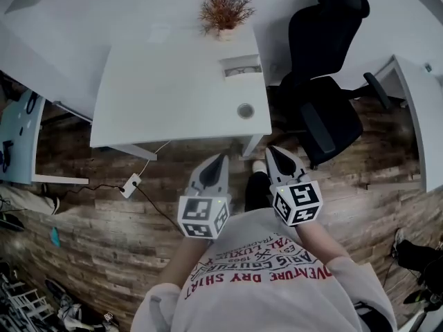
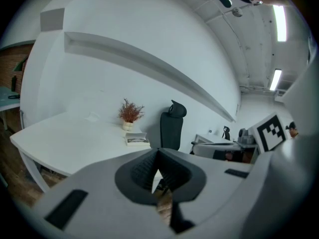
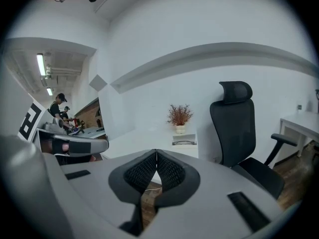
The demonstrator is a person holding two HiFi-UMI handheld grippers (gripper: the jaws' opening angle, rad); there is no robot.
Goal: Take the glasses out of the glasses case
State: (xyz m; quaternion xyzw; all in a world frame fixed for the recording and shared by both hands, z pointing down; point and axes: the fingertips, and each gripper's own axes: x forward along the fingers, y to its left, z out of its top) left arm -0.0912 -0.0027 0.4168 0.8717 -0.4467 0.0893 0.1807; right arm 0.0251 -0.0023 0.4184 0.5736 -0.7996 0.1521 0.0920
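We take the white table (image 1: 173, 88) as our landmark. It stands on a wood-plank floor (image 1: 104, 234) against a white wall. To the table's right, beside its far corner, we see a black office chair (image 1: 325, 81) with a headrest. On the table's near side, off its front right corner, stands the person, whose printed shirt (image 1: 270, 282) fills the lower edge of the head view.

Both grippers are held over the floor just short of the table's front edge, well apart from everything on it. The left gripper (image 1: 222, 159) is clenched: in its own view the ribbed pads meet at their tips with nothing between them. The right gripper (image 1: 272, 151), beside it and nearer the table's front right corner, is likewise clenched and empty.

At the table's far edge, toward the right, stands a potted dried plant (image 1: 225, 12). The glasses case (image 1: 241, 66) lies on the table just in front of the plant, near the right edge. It appears open, with a dark shape like glasses at its front. A small round object (image 1: 245, 111) sits near the table's front right corner. A white power strip (image 1: 129, 185) lies on the floor below the table's front edge.
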